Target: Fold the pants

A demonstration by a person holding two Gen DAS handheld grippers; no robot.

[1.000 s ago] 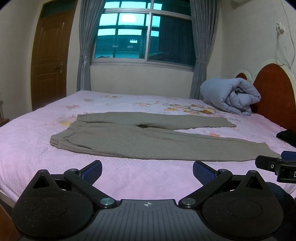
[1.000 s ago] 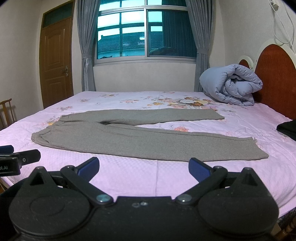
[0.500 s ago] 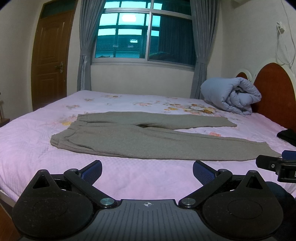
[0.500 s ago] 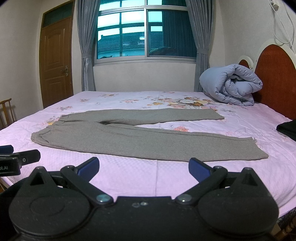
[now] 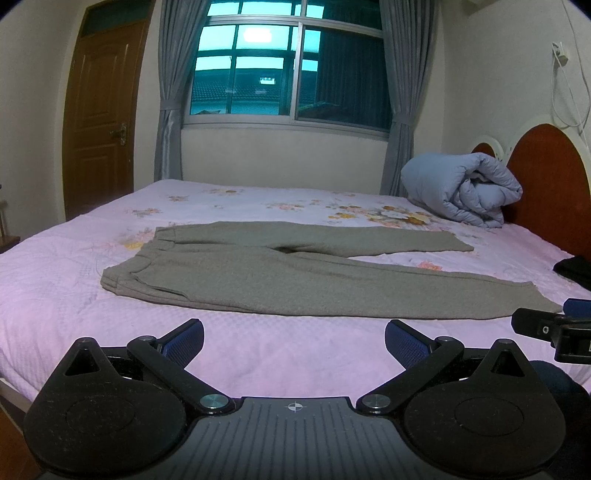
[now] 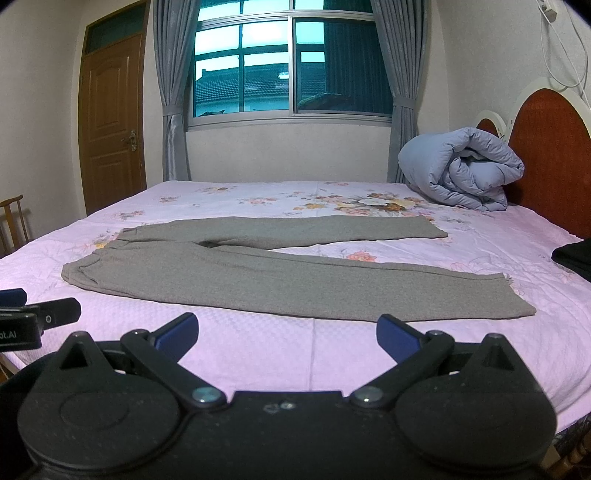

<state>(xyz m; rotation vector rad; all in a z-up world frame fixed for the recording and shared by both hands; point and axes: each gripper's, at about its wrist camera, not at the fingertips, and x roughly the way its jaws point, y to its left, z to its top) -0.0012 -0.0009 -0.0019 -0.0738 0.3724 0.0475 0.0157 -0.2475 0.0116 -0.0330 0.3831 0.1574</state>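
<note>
The grey pants lay flat across the pink bed (waistband left, both legs spread toward the headboard), a bare strip of sheet separating their near edge from the left gripper and right gripper, both wide-spread and empty.

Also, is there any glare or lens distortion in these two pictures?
Left wrist view: a bright lamp reflection in the window, and dark fisheye corners. Right wrist view: the door frame bows, while the grey pants stay sharp, without glare.
</note>
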